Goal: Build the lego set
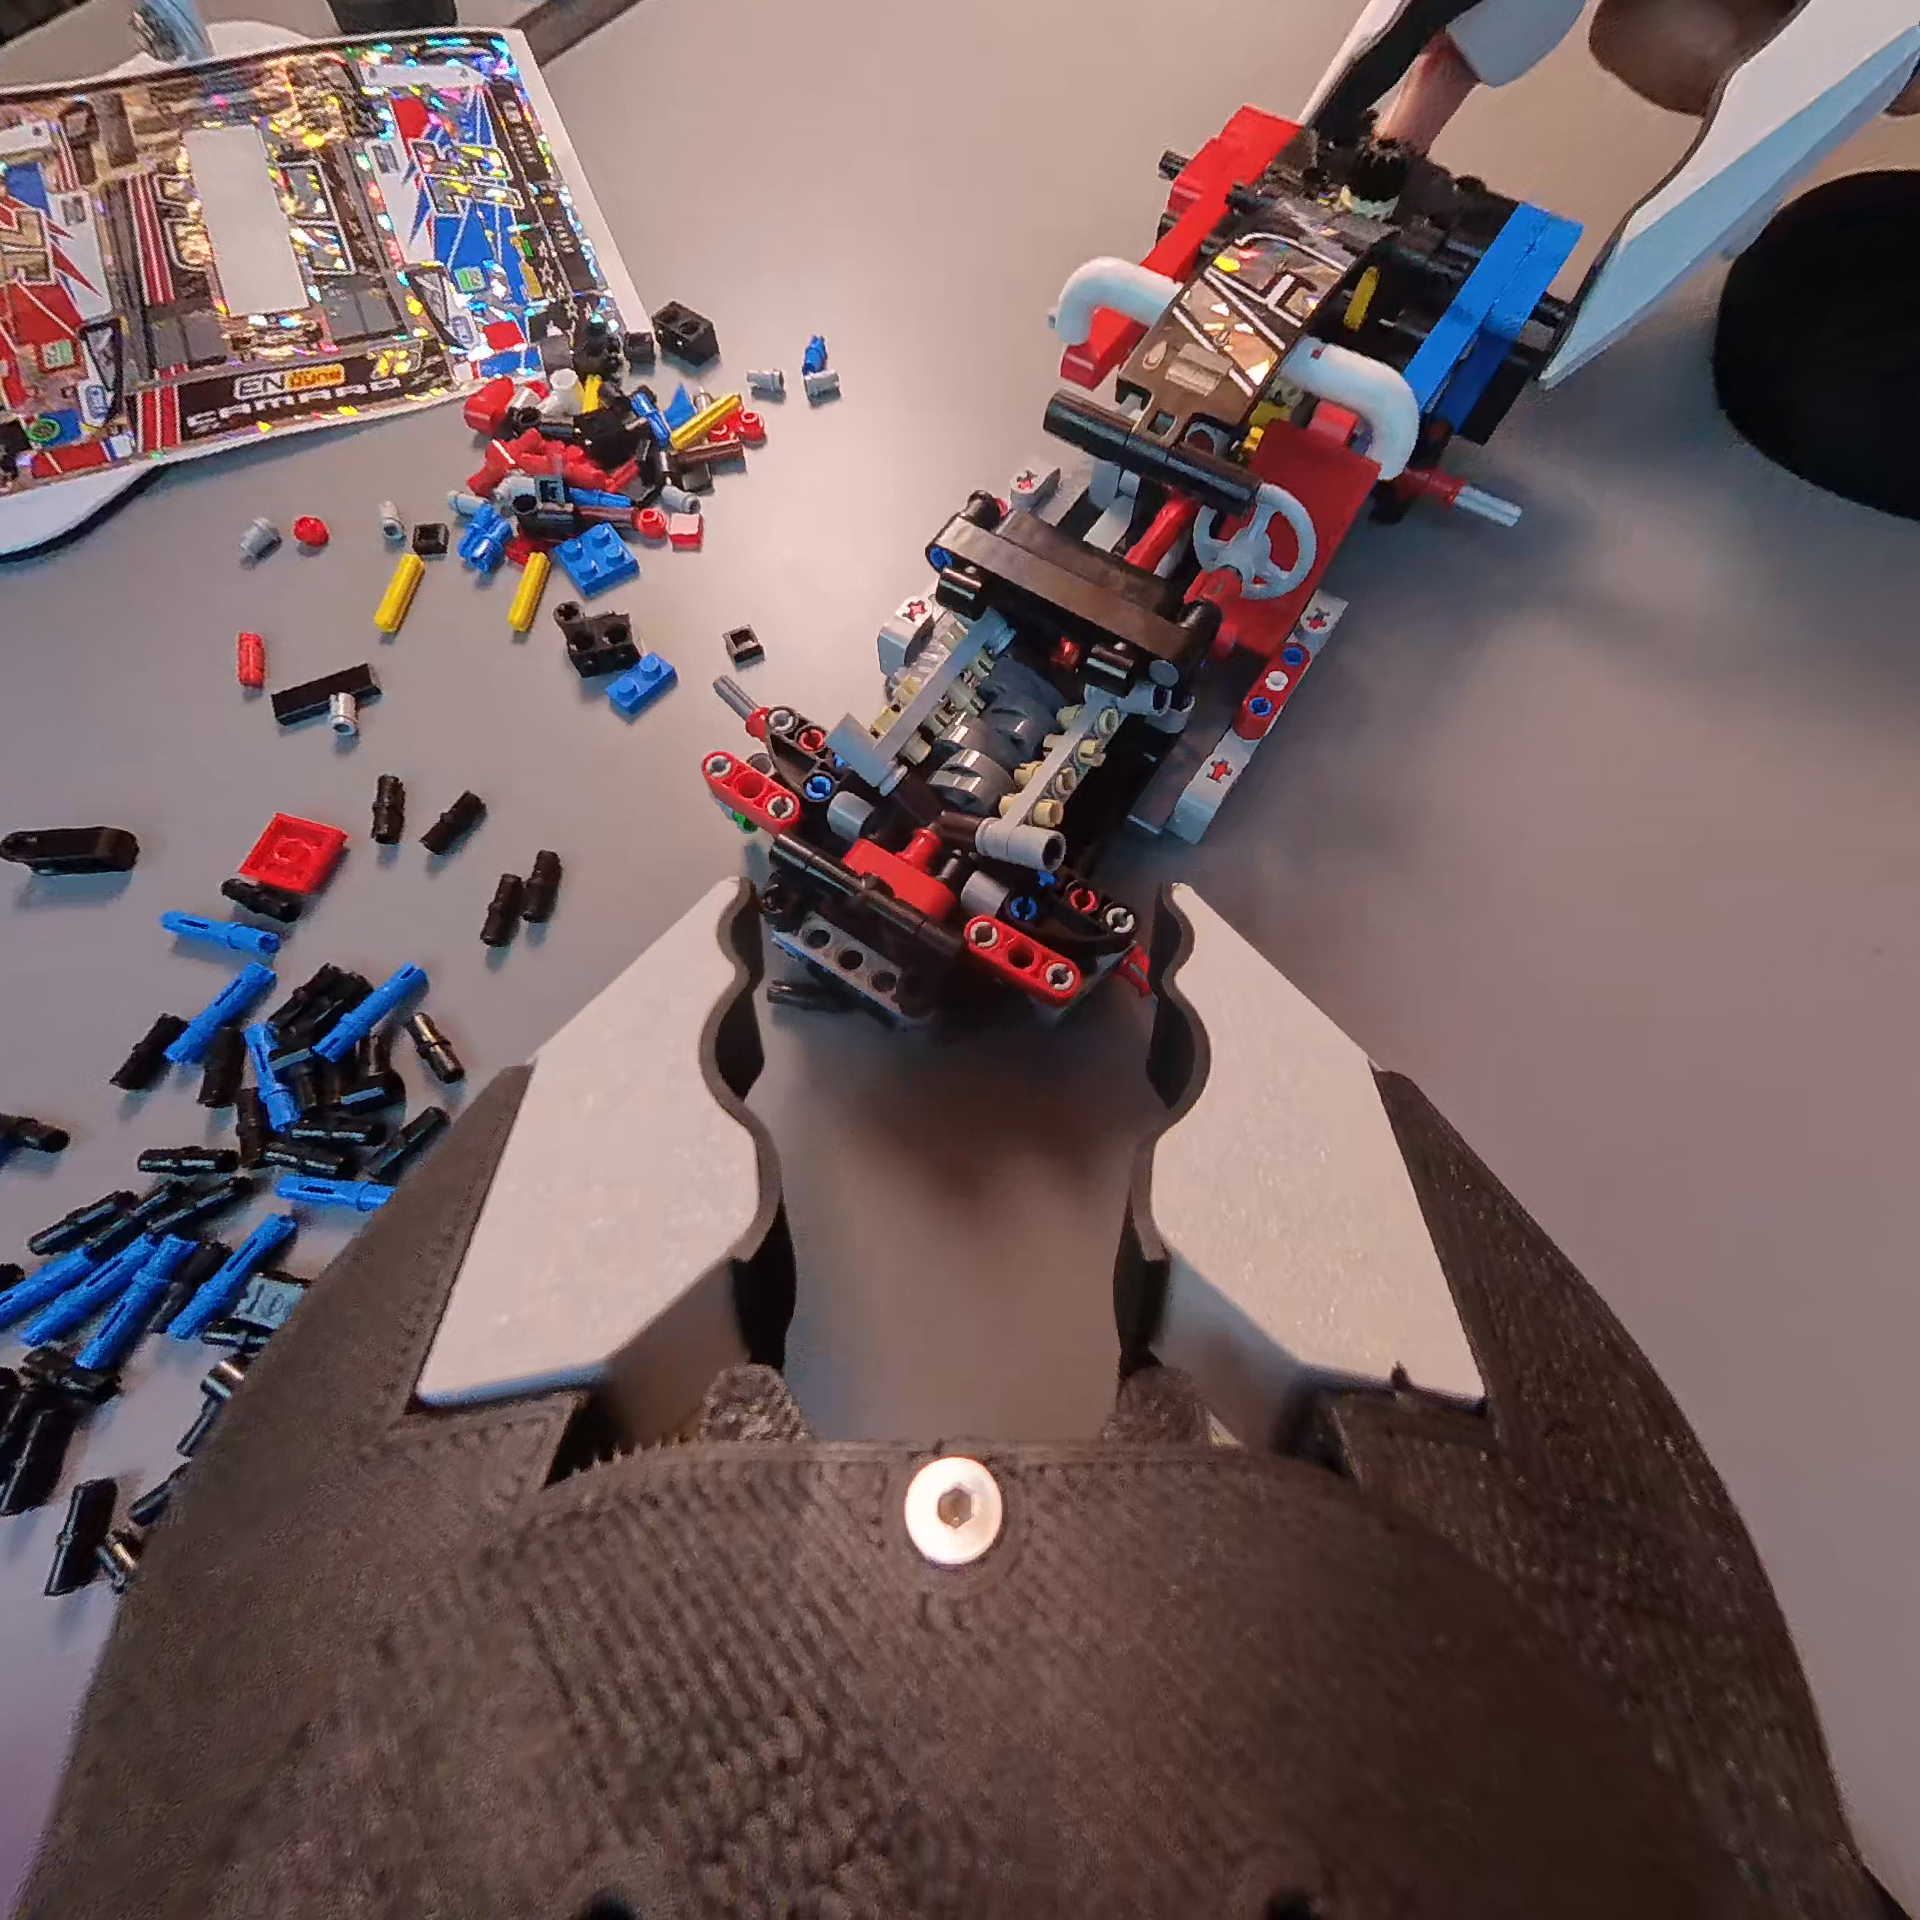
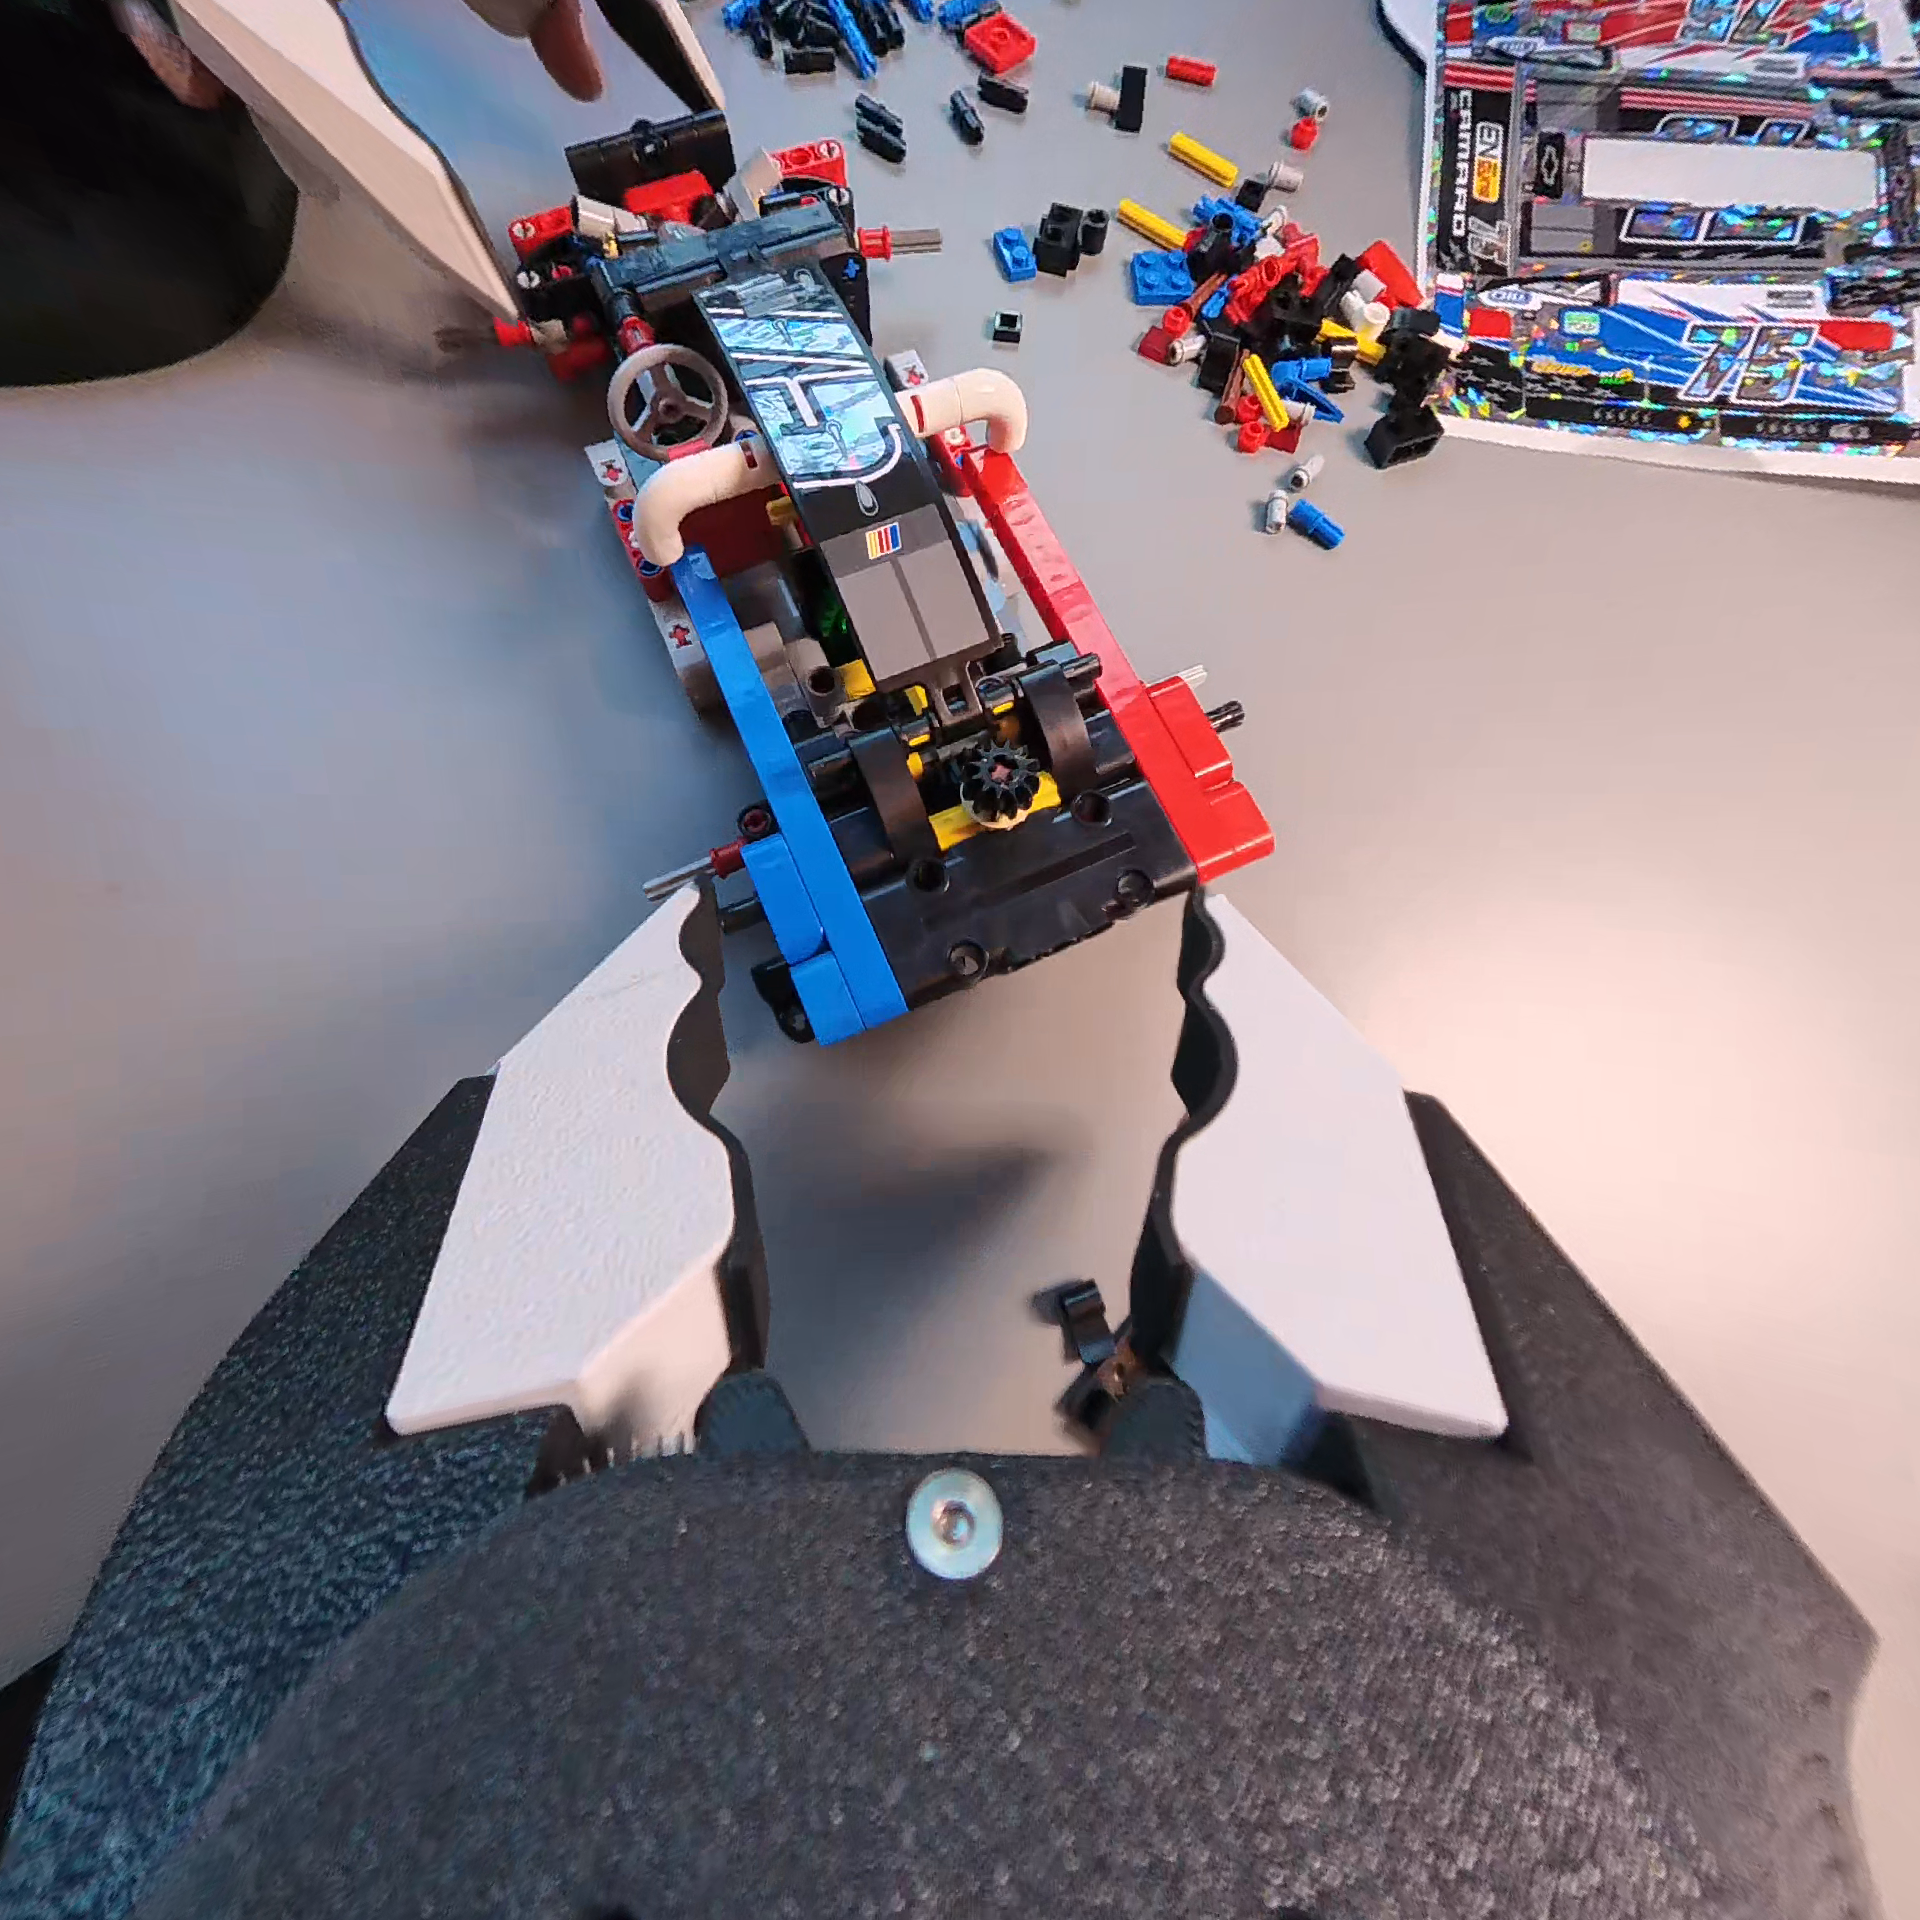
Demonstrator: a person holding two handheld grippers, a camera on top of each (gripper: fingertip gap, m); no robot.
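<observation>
Grey tabletop (image 1: pixel 1558 1039), loose pins scattered at left of frame. Half-built car chassis (image 1: pixel 1091 644) lies centre, between my claws. My left claw (image 1: pixel 956 935) spread wide at front end, my right claw (image 2: pixel 945 935) spread wide at rear, neither gripping. Risk: uneven squeeze twists frame, pops red beam (image 2: pixel 1049 592); careless sweep scatters pin pile (image 1: pixel 260 1091).

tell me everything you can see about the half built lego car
The lego car chassis is long, narrow and unfinished, of glossy plastic, lying flat on the grey table. A blue beam runs along one side, a red beam along the other, with a stickered black panel down the middle, white curved tubes, a grey steering wheel and a black gear. Each open tool frames one end: left tool, right tool.
</observation>
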